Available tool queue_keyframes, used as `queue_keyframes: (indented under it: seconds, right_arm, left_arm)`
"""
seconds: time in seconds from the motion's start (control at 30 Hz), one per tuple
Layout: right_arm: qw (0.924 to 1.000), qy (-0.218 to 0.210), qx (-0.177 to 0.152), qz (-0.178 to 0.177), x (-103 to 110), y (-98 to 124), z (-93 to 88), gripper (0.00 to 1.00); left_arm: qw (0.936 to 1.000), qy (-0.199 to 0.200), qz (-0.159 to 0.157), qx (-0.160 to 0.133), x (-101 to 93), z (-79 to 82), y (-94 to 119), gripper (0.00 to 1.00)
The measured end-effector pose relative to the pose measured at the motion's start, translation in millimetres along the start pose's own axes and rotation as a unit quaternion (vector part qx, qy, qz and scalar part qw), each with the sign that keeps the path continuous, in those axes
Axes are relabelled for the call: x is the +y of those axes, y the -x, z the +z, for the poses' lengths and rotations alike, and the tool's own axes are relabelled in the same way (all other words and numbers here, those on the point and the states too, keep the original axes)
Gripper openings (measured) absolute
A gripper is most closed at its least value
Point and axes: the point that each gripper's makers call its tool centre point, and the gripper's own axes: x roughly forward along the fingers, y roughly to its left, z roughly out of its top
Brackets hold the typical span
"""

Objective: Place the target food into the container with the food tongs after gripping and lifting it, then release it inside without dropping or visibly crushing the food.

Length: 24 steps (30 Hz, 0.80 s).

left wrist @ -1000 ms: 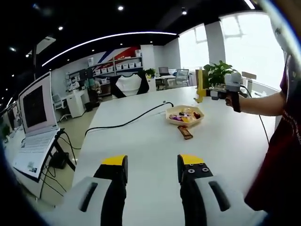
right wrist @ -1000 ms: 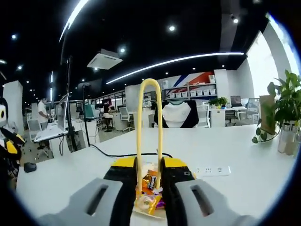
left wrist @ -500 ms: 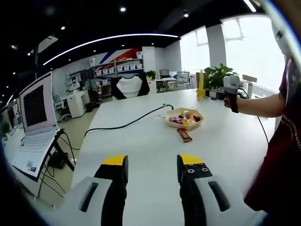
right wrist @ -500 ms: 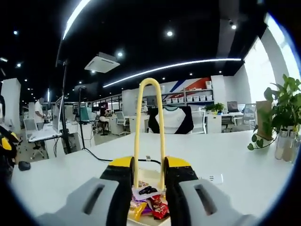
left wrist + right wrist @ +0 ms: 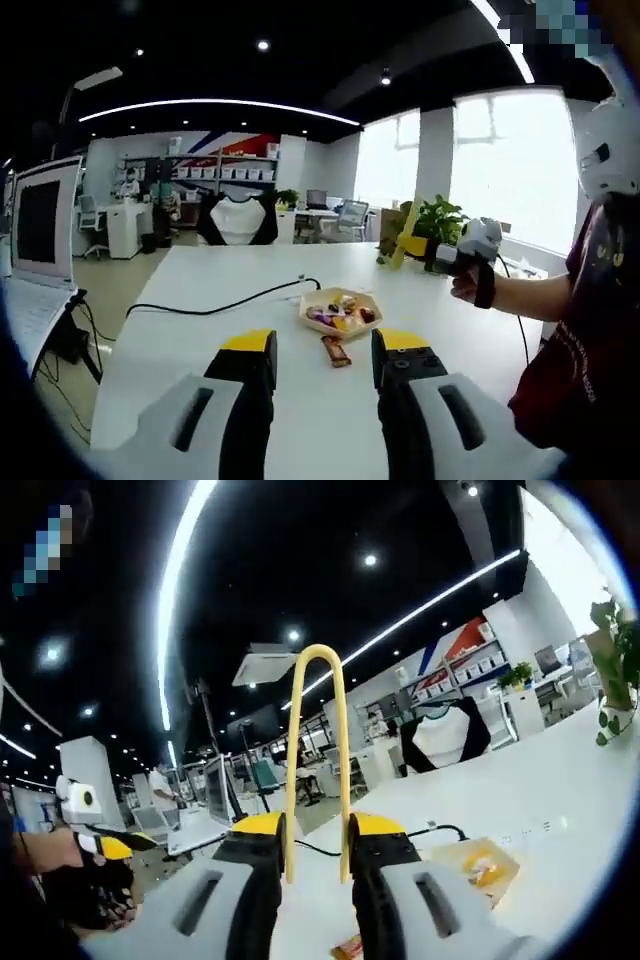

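Right tool: the right tool [image 5: 315,845] is clamped on the yellow food tongs [image 5: 317,740], whose looped end rises between its jaws; in the left gripper view it [image 5: 462,250] is held up at the right, above the table [image 5: 190,340], by a person's hand [image 5: 468,285]. Whether the tongs' tips hold anything cannot be told.
Left tool: the left tool [image 5: 320,352] hangs over the near part of the table with its jaws apart and nothing between them.
Container: a shallow hexagonal tray [image 5: 339,309] sits towards the middle of the table, with several wrapped sweets already in it; in the right gripper view the tray [image 5: 480,862] lies low and to the right.
Target food: one wrapped bar [image 5: 336,350] lies on the table just near of the tray, outside it; by the task it is probably the piece to move, though that is a judgement. In the right gripper view a wrapper [image 5: 348,947] shows at the bottom edge between the jaws.
Done: the tongs are in hand and raised.
Left to do: judging by the bar lying loose on the table, the grip, lift, carry and release into the tray are all ahead.
Other: a black cable [image 5: 215,304] runs across the table to the left of the tray; a laptop [image 5: 35,240] stands at the far left.
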Motion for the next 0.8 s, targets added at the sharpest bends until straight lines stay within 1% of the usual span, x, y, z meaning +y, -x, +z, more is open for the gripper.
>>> queue_keyframes:
  seconds: [0.03, 0.07, 0.1, 0.13, 0.17, 0.23, 0.27, 0.3, 0.37, 0.4, 0.47, 0.53, 0.57, 0.63, 0.7, 0.73, 0.8]
  right_arm:
    - [0.9999, -0.005, -0.005, 0.011, 8, 1, 3.2, 0.21]
    - [0.9992, -0.015, -0.011, 0.036, 23, 2, 8.1, 0.21]
    - [0.9987, -0.019, -0.015, 0.046, 30, 3, 11.0, 0.21]
    - [0.9979, -0.029, -0.018, 0.056, 37, 4, 13.6, 0.21]
    - [0.9958, -0.048, -0.023, 0.074, 49, 6, 17.5, 0.22]
    - [0.9934, -0.053, -0.027, 0.098, 65, 11, 21.8, 0.22]
    - [0.9926, -0.056, -0.026, 0.104, 69, 12, 22.1, 0.22]
    - [0.9904, -0.067, -0.023, 0.119, 79, 15, 22.0, 0.22]
    - [0.9885, -0.061, -0.012, 0.138, 93, 21, 19.3, 0.22]
    - [0.9883, -0.060, -0.012, 0.140, 96, 22, 19.4, 0.22]
    - [0.9840, -0.069, -0.012, 0.164, 113, 28, 21.0, 0.22]
    - [0.9828, -0.077, -0.013, 0.168, 121, 32, 22.6, 0.22]
    - [0.9803, -0.091, -0.014, 0.175, 128, 35, 23.9, 0.22]
    - [0.9769, -0.111, -0.018, 0.182, 136, 39, 26.6, 0.22]
    - [0.9750, -0.117, -0.020, 0.188, 142, 42, 28.3, 0.22]
    - [0.9729, -0.120, -0.020, 0.197, 148, 44, 29.3, 0.22]
    - [0.9707, -0.123, -0.020, 0.205, 154, 47, 30.2, 0.22]
  left_arm:
    - [0.9999, 0.006, -0.012, -0.007, -4.6, 3.7, -3, 0.40]
    - [0.9993, 0.013, -0.031, -0.014, -13.4, 10.3, -9, 0.40]
    - [0.9991, 0.014, -0.037, -0.015, -16.2, 12.0, -10, 0.40]
    - [0.9985, 0.015, -0.049, -0.019, -21.5, 15.8, -13, 0.40]
    - [0.9973, 0.018, -0.067, -0.024, -30.0, 21.6, -16, 0.40]
    - [0.9943, 0.023, -0.098, -0.033, -44.5, 31.0, -21, 0.41]
    - [0.9926, 0.027, -0.113, -0.037, -51.2, 34.2, -24, 0.41]
    - [0.9902, 0.032, -0.130, -0.040, -59.6, 37.7, -27, 0.41]
    - [0.9880, 0.030, -0.144, -0.046, -68.3, 40.3, -35, 0.41]
    - [0.9862, 0.037, -0.154, -0.047, -73.2, 40.8, -38, 0.41]
    - [0.9805, 0.052, -0.181, -0.057, -85.7, 44.4, -44, 0.41]
    - [0.9787, 0.058, -0.189, -0.054, -92.1, 45.5, -47, 0.42]
    - [0.9771, 0.052, -0.200, -0.051, -100.0, 46.2, -49, 0.43]
    - [0.9743, 0.026, -0.219, -0.043, -114.0, 45.9, -48, 0.43]
    - [0.9684, 0.034, -0.242, -0.047, -125.4, 49.7, -45, 0.43]
    - [0.9639, 0.043, -0.257, -0.055, -131.3, 53.6, -43, 0.43]
    - [0.9599, 0.051, -0.269, -0.060, -136.0, 57.2, -41, 0.42]
